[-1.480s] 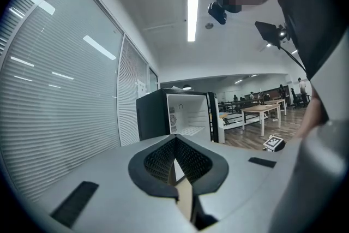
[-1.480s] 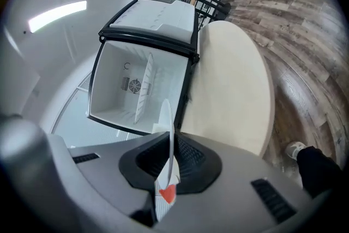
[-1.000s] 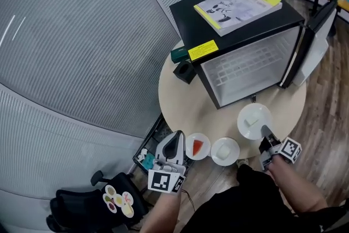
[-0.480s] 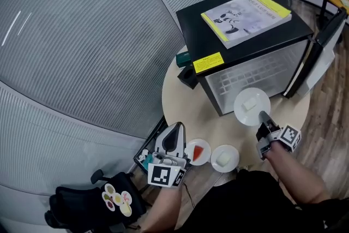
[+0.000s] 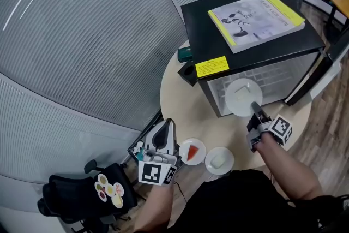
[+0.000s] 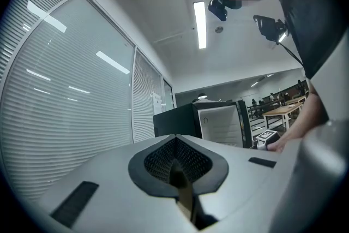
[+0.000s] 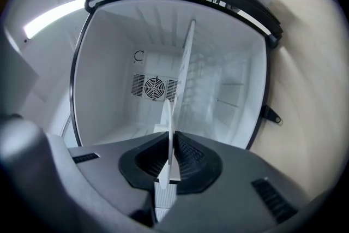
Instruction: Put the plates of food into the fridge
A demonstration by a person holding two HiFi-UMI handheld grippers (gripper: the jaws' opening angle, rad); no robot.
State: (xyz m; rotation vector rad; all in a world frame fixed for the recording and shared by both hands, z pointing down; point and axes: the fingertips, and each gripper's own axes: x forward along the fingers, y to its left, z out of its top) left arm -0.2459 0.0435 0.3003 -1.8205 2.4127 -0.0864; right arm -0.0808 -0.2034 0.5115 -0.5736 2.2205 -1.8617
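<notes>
Plate [image 5: 240,96] reached the fridge [image 5: 203,24] (rim pinched by right gripper [image 5: 254,110]).

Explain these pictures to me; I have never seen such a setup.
No robot here: a person holds two-jawed tongs in each hand. The head view looks down from the person's head; the other two cameras ride on the tongs, looking along their jaws. A round table carries a black fridge, door open, a book on top, plus a plate with a red slice and a plate with a white piece. The right tongs pinch a third plate by its rim at the fridge's mouth. The left tongs are shut and empty.
</notes>
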